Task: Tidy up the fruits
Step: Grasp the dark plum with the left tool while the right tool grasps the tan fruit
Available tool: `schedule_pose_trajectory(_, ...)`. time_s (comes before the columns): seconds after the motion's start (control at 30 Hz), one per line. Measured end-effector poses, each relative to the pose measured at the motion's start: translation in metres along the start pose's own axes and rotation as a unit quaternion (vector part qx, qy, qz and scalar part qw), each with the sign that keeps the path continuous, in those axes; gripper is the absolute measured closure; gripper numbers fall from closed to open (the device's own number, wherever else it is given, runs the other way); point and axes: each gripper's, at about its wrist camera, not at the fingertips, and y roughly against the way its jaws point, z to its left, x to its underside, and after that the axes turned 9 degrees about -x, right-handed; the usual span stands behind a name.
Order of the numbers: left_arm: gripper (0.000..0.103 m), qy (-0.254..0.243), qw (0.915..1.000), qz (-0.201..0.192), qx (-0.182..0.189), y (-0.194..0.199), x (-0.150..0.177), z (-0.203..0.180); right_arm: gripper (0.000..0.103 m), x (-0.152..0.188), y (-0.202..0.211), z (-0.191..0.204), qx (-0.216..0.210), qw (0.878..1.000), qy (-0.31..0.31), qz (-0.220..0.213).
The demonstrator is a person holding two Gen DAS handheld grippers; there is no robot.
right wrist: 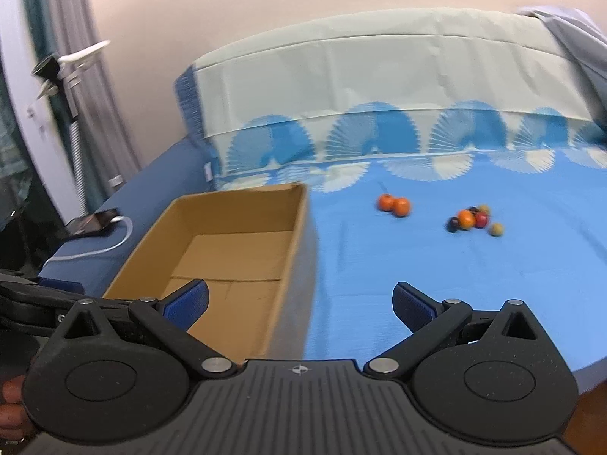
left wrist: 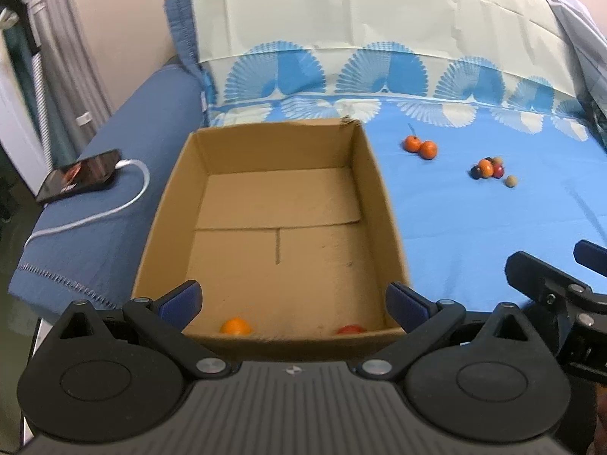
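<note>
A: How many fruits lie on the blue sheet [left wrist: 474, 235]?
B: Two oranges [left wrist: 420, 146] beside a small cluster [left wrist: 487, 168], its count unclear.
A: And the cardboard box [left wrist: 265, 174]?
B: It holds two: an orange fruit [left wrist: 235, 326] and a red fruit [left wrist: 349, 329].
A: The tongs?
B: The left gripper [left wrist: 294, 299] and the right gripper [right wrist: 299, 303] both gape, holding nothing.

The left wrist view looks down from close above the near edge of the cardboard box [left wrist: 273, 204]. The right wrist view sits beside it, further right, facing the bed [right wrist: 455, 284]. Both share box and fruit clusters [left wrist: 420, 146].
</note>
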Motion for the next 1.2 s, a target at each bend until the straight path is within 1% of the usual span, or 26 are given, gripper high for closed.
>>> schedule_pose_trajectory(0.07,0.0,-0.006,1.0,-0.001,0.004,-0.003,-0.008,-0.012,0.001,-0.002,0.001,-0.016,0.015,1.0,-0.012,-0.006)
schedule_pose_trajectory(0.13,0.0,-0.011,0.9998,-0.001,0.017,-0.008,-0.018,-0.027,0.001,-0.003,0.001,-0.03,0.03,0.999,-0.023,-0.012)
schedule_pose_trajectory(0.37,0.0,-0.039,0.998,-0.001,0.051,-0.033,-0.058,-0.087,0.001,-0.009,0.002,-0.093,0.106,0.992,-0.053,-0.041)
schedule_pose_trajectory(0.47,0.0,-0.038,0.9974,0.006,0.062,-0.051,-0.078,-0.113,0.001,-0.013,-0.004,-0.124,0.14,0.987,-0.066,-0.049)
schedule_pose_trajectory(0.6,0.0,-0.024,0.9957,0.031,0.084,-0.085,-0.109,-0.15,0.001,-0.02,-0.023,-0.164,0.179,0.98,-0.071,-0.058)
schedule_pose_trajectory(0.7,0.0,-0.031,0.9951,0.039,0.085,-0.113,-0.128,-0.183,0.001,-0.026,-0.044,-0.192,0.202,0.975,-0.067,-0.061)
schedule_pose_trajectory(0.8,0.0,-0.052,0.9933,0.054,0.088,-0.145,-0.142,-0.217,0.001,-0.03,-0.071,-0.223,0.215,0.973,-0.068,-0.051)
schedule_pose_trajectory(0.93,0.0,-0.071,0.992,0.071,0.076,-0.189,-0.155,-0.253,0.001,-0.032,-0.106,-0.264,0.225,0.971,-0.08,-0.03)
schedule_pose_trajectory(0.97,0.0,-0.066,0.9914,0.078,0.081,-0.2,-0.158,-0.259,0.001,-0.031,-0.115,-0.274,0.227,0.97,-0.083,-0.024)
schedule_pose_trajectory(1.1,0.0,-0.049,0.9867,0.094,0.123,-0.239,-0.17,-0.286,0.001,-0.03,-0.151,-0.304,0.222,0.972,-0.079,-0.008)
schedule_pose_trajectory(1.2,0.0,-0.062,0.983,0.105,0.137,-0.268,-0.177,-0.314,0.001,-0.032,-0.184,-0.324,0.212,0.975,-0.06,0.012)
